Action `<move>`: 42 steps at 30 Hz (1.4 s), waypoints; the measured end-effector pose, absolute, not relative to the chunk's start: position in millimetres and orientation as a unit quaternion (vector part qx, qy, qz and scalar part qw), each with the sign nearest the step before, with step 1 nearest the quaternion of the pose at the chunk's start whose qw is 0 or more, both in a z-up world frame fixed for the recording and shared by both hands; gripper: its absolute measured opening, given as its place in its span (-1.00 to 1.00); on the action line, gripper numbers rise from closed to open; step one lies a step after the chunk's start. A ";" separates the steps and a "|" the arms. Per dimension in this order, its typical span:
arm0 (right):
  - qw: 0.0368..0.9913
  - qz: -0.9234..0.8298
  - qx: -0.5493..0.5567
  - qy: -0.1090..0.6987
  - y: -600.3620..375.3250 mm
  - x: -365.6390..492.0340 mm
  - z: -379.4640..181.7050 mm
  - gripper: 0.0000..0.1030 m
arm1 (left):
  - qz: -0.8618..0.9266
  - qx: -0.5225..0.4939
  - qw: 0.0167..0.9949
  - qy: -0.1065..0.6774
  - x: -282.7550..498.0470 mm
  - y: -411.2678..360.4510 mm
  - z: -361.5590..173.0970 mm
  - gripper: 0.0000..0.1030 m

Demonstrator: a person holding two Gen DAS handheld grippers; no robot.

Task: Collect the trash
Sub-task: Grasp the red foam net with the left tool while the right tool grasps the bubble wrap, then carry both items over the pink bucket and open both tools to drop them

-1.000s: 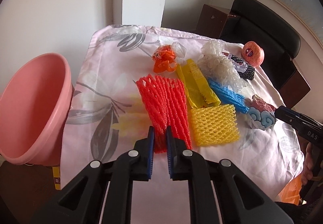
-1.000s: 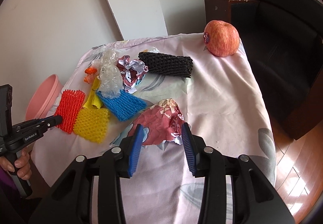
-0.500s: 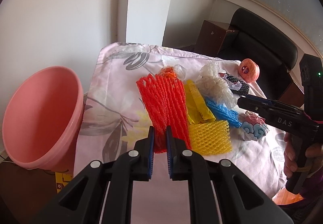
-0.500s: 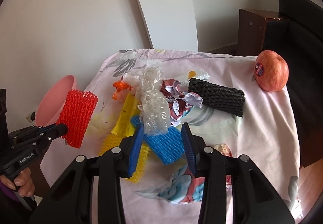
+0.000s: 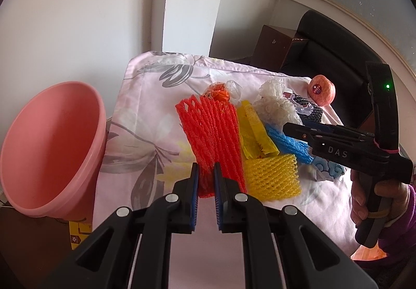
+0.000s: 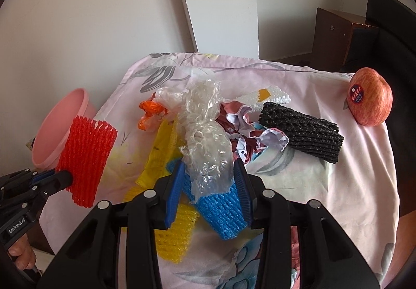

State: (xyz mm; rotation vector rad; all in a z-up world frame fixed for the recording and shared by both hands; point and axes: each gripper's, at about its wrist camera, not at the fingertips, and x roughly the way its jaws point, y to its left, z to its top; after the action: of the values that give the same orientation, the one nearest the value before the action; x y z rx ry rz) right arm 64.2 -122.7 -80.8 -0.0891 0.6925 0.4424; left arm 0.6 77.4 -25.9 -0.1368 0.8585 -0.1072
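Because the left gripper (image 5: 206, 179) pinches only the bottom edge of the red foam net (image 5: 212, 138), lifted clear of the cloth, the springy mesh could slip from its narrow-set jaws before reaching the pink basin (image 5: 49, 148) off to that gripper's left. The right gripper (image 6: 208, 185) stands partly spread astride the clear crumpled plastic (image 6: 208, 133) and the blue foam net (image 6: 221, 211) just under it (pads seemingly not pressing yet); closing here would likely catch both, or drag the yellow net (image 6: 174, 234) alongside. Legible writing: "DAS" on the right gripper's body, "GenRobot.AI" on the left's. The apple (image 6: 370, 96) beyond carries a sticker too small to read.
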 end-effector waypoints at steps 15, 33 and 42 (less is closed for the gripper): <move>0.926 0.238 -0.045 0.288 -113.9 38.1 -48.1 -0.61 | -0.028 -0.077 0.920 0.384 -1.7 87.4 -10.0 -0.81; 0.893 0.345 -0.099 0.271 -3.5 32.5 -10.4 -0.61 | 0.128 -0.109 0.929 0.330 -18.0 168.3 12.9 -0.81; 0.868 0.387 -0.148 0.276 77.5 24.8 -18.2 -0.61 | 0.203 -0.118 0.910 0.342 -26.6 213.1 1.4 -0.81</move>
State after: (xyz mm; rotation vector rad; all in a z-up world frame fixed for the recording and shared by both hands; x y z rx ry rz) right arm 24.8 77.5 -18.2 -0.3101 0.5770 0.8091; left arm -26.6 213.1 1.4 -0.2431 0.7057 0.4193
